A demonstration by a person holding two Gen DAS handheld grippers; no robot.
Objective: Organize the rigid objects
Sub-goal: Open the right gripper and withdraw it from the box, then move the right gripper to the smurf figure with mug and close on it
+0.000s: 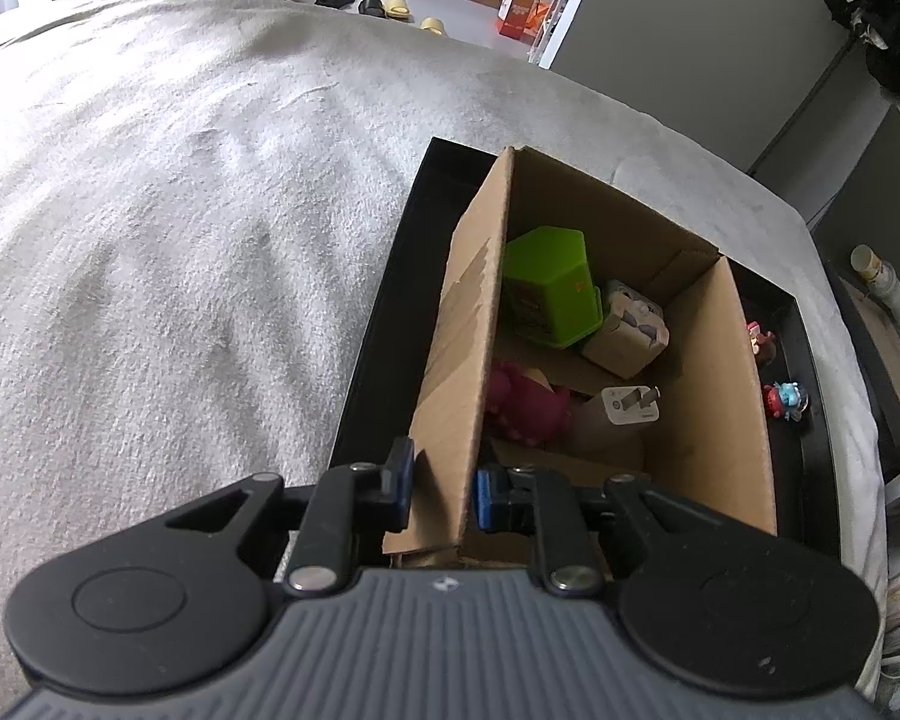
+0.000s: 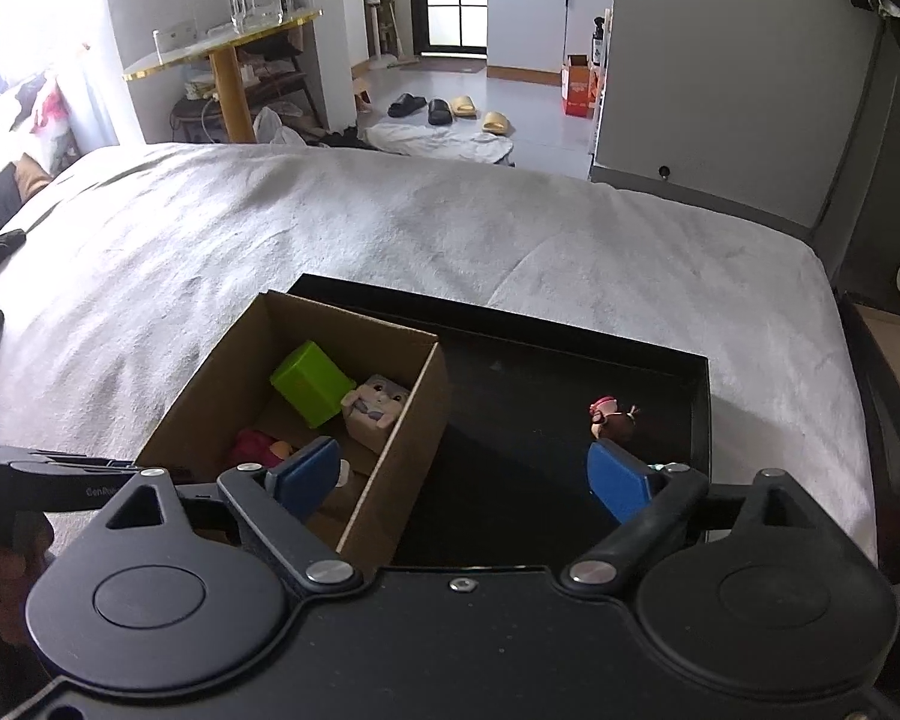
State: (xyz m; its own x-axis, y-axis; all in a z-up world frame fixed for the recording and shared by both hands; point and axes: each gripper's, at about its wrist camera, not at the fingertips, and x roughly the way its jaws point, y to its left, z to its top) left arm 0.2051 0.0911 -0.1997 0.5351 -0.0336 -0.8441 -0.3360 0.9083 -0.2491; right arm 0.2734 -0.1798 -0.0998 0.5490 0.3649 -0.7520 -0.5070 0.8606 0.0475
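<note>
Between the left gripper's (image 1: 441,489) two blue fingers (image 1: 401,483) stands the near wall of a cardboard box (image 1: 708,396), and the fingers are closed tight on that wall. Just past these fingers, inside the box, lie a dark pink toy (image 1: 525,405) and a white plug charger (image 1: 630,405). Farther from the fingers sit a green plastic block (image 1: 549,288) and a small cube with a cartoon face (image 1: 627,327), touching each other. The box sits in a black tray (image 1: 384,324) on a bed with a white blanket (image 1: 180,228).

The right gripper (image 2: 465,477) has its blue fingers (image 2: 306,474) spread wide apart and nothing is held between them. No earlier picture shows how they got there. Its left finger hangs over the near part of the box, and its right finger hangs over the black floor of the tray. Just past the right finger stands a little figure with a pink hat (image 2: 612,417) in the tray. In the left view, a small red and blue figure (image 1: 783,399) stands near it, on the far side of the box from the left fingers.
</note>
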